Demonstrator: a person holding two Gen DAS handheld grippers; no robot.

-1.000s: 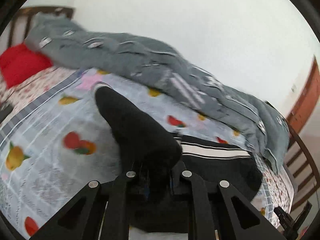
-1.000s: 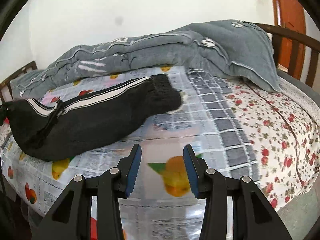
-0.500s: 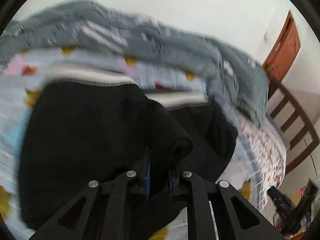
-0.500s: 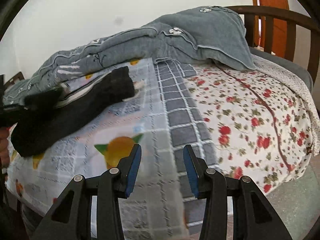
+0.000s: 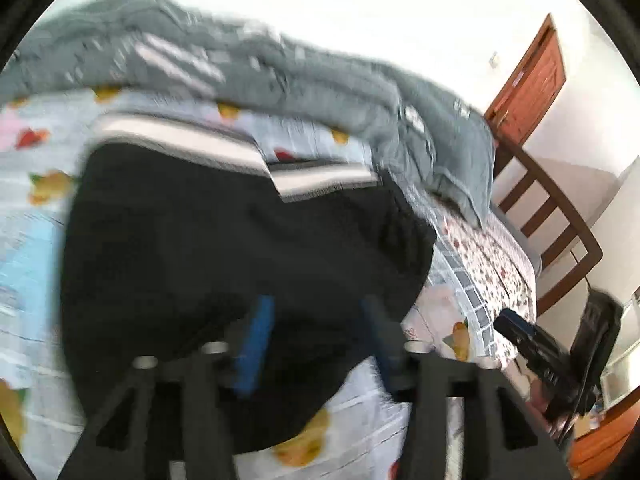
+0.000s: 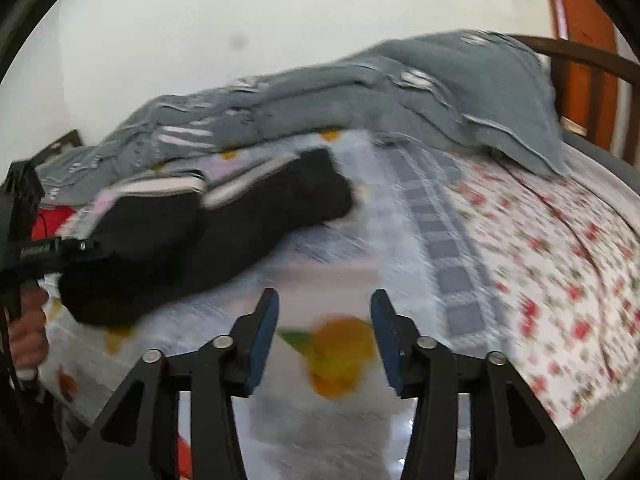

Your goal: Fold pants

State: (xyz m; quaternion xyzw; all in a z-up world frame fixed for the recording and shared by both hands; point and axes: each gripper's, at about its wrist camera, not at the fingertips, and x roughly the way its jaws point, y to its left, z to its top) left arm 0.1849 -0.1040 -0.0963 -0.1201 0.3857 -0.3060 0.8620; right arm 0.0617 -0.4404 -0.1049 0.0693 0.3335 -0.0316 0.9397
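Note:
The black pants [image 5: 224, 264] with white side stripes lie folded over on the fruit-print sheet; they also show in the right wrist view [image 6: 224, 232] at mid left. My left gripper [image 5: 316, 332] is open just above the near edge of the pants, holding nothing. In the right wrist view it shows at the far left [image 6: 80, 246] beside the pants. My right gripper [image 6: 324, 328] is open and empty over the sheet, to the right of the pants. In the left wrist view it shows at lower right [image 5: 532, 344]. Both views are motion-blurred.
A grey quilt [image 6: 360, 96] is heaped along the far side of the bed. A floral sheet [image 6: 560, 264] covers the right part. A wooden footboard [image 5: 560, 232] and a brown door [image 5: 528, 92] stand at the right.
My left gripper has carried the pants' end over onto the rest of the pants and opened, letting the cloth go. My right gripper stayed open and swung back toward the pants.

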